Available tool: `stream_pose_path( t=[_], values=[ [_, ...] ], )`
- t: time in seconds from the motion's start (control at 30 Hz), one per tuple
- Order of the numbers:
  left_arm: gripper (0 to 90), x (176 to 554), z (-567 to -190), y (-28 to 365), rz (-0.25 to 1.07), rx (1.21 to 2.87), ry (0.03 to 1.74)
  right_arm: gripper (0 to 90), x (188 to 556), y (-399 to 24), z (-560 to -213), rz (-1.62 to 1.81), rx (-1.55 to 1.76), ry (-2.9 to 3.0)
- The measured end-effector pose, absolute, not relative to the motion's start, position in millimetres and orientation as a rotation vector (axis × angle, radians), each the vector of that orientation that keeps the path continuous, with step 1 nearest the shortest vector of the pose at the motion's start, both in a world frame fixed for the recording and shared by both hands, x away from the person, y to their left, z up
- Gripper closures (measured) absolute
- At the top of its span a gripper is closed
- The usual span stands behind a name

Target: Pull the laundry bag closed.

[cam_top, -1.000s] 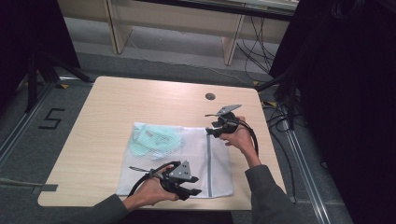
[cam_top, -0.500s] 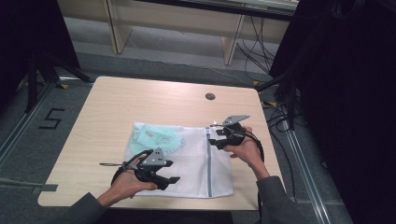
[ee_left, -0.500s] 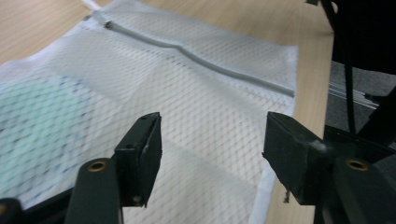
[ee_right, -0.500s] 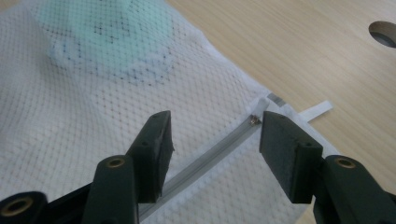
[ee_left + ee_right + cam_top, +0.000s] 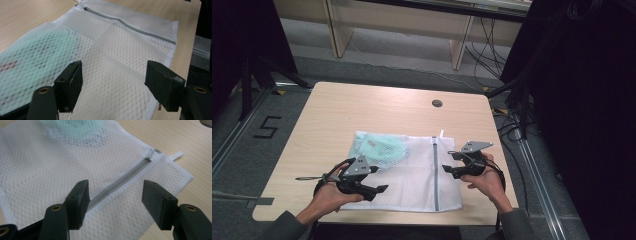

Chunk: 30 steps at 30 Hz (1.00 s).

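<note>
Both released tools have closed in over the mesh bag [image 5: 412, 172], the right tool [image 5: 451, 170] now straddling its zipper [image 5: 120, 180] while the left tool [image 5: 379, 190] hovers at the near edge, ready to grip.

Green garment [image 5: 379, 147] blurred behind mesh bag [image 5: 412, 175]; zipper pull [image 5: 149, 155] indistinct

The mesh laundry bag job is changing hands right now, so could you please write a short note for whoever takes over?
Left gripper: open, empty, over the near left part of the mesh laundry bag.
Right gripper: open, empty, jaws to either side of the zipper, near its middle.
The bag lies flat on the table, with a green garment inside at its far left. The zipper looks closed along its length, its pull at the far end.
Done: garment in the bag, zipper apparently shut.
Left: probably picking up or moving the bag; neither gripper holds it yet.
</note>
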State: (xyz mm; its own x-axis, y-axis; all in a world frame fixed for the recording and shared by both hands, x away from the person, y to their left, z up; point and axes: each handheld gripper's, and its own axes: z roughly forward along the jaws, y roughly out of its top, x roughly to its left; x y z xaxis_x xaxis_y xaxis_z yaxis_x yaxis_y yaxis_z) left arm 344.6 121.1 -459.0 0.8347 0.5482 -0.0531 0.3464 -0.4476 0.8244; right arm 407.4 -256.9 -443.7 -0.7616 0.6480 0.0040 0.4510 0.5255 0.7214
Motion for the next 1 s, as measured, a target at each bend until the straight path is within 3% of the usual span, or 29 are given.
stream_pose_path(
  t=[1.0],
  values=[
    [24.9,322,-464,159,0.347,2.054,0.761,30.1,339,-270,-464,0.993,0.982,2.548]
  ],
)
